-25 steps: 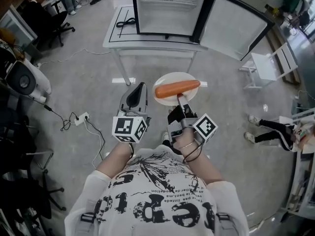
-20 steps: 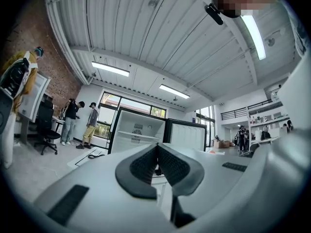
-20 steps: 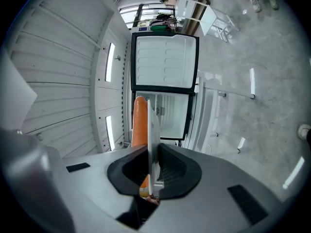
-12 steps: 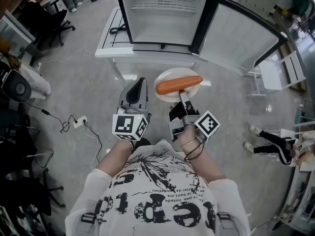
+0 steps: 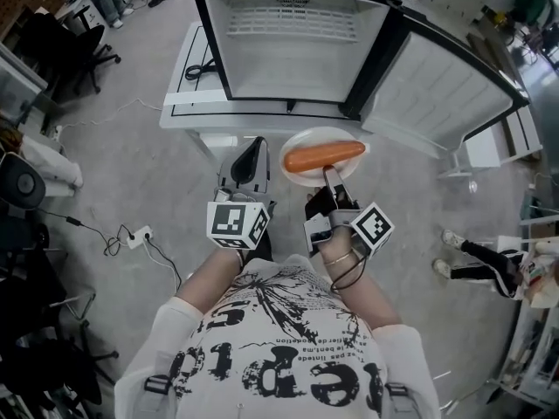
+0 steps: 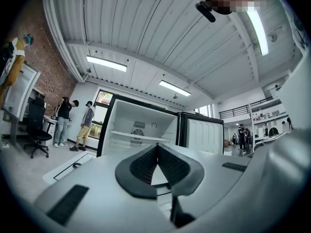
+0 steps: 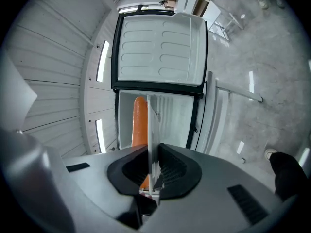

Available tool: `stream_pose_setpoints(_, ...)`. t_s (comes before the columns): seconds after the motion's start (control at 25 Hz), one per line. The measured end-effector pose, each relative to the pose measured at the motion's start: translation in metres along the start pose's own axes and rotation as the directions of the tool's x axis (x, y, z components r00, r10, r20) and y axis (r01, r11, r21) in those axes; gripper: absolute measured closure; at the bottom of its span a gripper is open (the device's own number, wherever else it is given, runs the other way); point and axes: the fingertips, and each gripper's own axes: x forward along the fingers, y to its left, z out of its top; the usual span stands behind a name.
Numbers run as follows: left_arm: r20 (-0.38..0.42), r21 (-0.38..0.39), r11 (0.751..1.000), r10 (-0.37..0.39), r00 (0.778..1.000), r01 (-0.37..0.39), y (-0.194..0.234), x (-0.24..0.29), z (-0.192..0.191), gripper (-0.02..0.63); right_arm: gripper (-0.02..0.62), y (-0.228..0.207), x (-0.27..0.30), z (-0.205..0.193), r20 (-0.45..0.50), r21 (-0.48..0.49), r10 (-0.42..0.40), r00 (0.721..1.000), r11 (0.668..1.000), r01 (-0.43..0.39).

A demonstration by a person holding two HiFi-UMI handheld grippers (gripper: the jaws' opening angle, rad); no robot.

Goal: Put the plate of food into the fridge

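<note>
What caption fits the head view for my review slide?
Right gripper holds a white plate with a sausage before the open fridge; left gripper shut, empty.

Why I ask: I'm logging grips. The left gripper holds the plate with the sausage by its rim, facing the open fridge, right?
Not the left. The right gripper holds the plate with the sausage by its rim, facing the open fridge; the right gripper view shows its jaws clamped on the rim. The left gripper is shut, empty.

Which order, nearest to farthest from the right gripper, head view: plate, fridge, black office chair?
1. plate: clamped by the right gripper.
2. fridge: straight ahead, door open.
3. black office chair: far upper left, on the floor.
</note>
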Motion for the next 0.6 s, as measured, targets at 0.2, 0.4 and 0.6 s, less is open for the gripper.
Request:
stream_pose_setpoints(0.2, -0.006, -0.016, 0.999, -0.046, 0.999, 0.046, 0.047, 0.052, 0.004, 0.600, 0.563, 0.000, 0.056, 0.008, 0.079, 0.045, -0.025, 0.997, 0.999, 0.022)
stream_pose_setpoints(0.4, -0.028, -0.019, 0.994, -0.104, 0.994, 0.103, 0.094, 0.098, 0.009, 0.600, 0.563, 0.016, 0.115, 0.007, 0.136, 0.040, -0.020, 0.991, 0.999, 0.014)
stream_pose_setpoints(0.6, -0.043, -0.041, 0.984, -0.174, 0.984, 0.173, 0.125, 0.129, 0.006, 0.600, 0.563, 0.027, 0.157, 0.007, 0.199, 0.038, -0.033, 0.980, 0.999, 0.026)
